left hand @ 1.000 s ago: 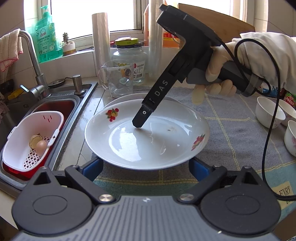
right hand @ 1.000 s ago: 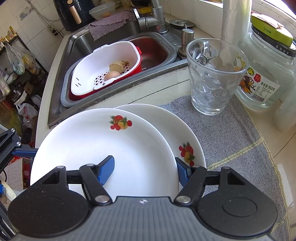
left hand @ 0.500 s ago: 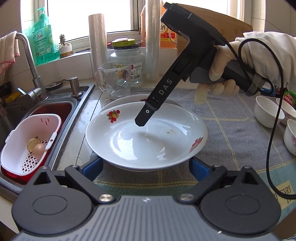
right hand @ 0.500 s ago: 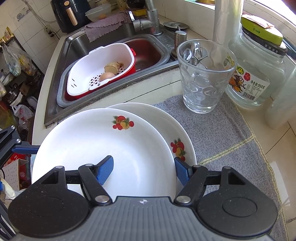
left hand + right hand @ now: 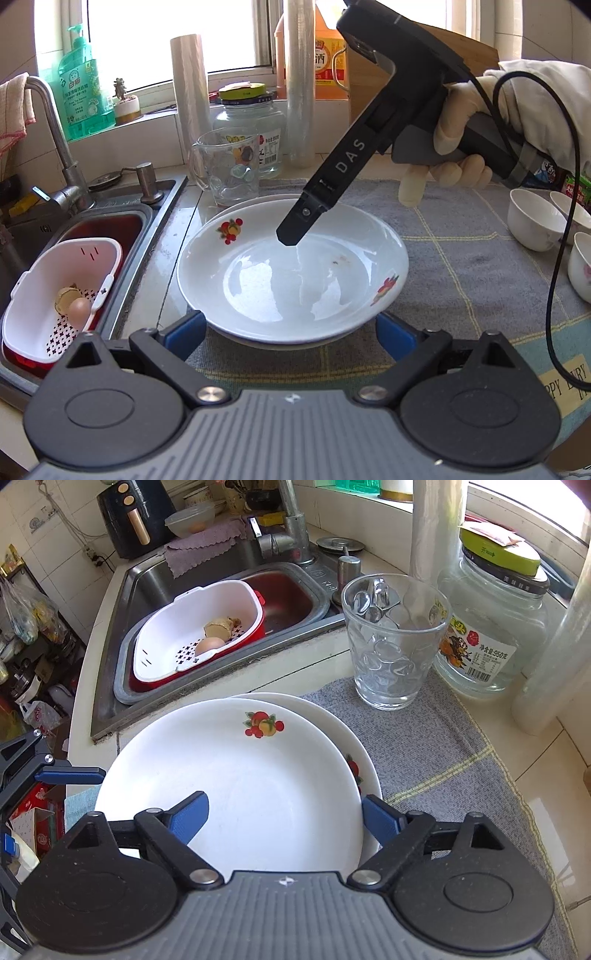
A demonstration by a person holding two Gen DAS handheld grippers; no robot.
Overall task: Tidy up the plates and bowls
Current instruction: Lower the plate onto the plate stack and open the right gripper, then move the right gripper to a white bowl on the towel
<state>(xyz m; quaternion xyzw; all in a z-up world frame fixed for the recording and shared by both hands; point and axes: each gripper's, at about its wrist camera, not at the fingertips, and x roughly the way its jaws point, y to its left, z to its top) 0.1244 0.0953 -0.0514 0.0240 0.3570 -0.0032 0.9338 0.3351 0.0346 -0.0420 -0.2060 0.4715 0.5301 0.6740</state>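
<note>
Two white plates with fruit prints are stacked on a grey mat; the top plate (image 5: 291,273) (image 5: 240,786) lies on the lower plate (image 5: 251,203) (image 5: 354,746). My right gripper (image 5: 286,816) hovers over the top plate's right rim, its jaws opening. One finger is over the plate's inside and the other is outside the rim, and neither presses on it. My left gripper (image 5: 290,332) is open at the stack's near rim, a blue finger on each side. Three white bowls (image 5: 535,218) stand on the mat at the right.
A sink (image 5: 221,572) on the left holds a white colander (image 5: 55,291) with an egg. Behind the plates stand a glass mug (image 5: 395,646), a glass jar (image 5: 491,627) and film rolls (image 5: 190,99). A gloved hand (image 5: 454,122) and a cable (image 5: 554,295) hang at the right.
My right gripper's jaws have spread apart off the top plate's rim and the gripper has lifted a little. The top plate now rests level on the lower one. The left gripper has stayed put.
</note>
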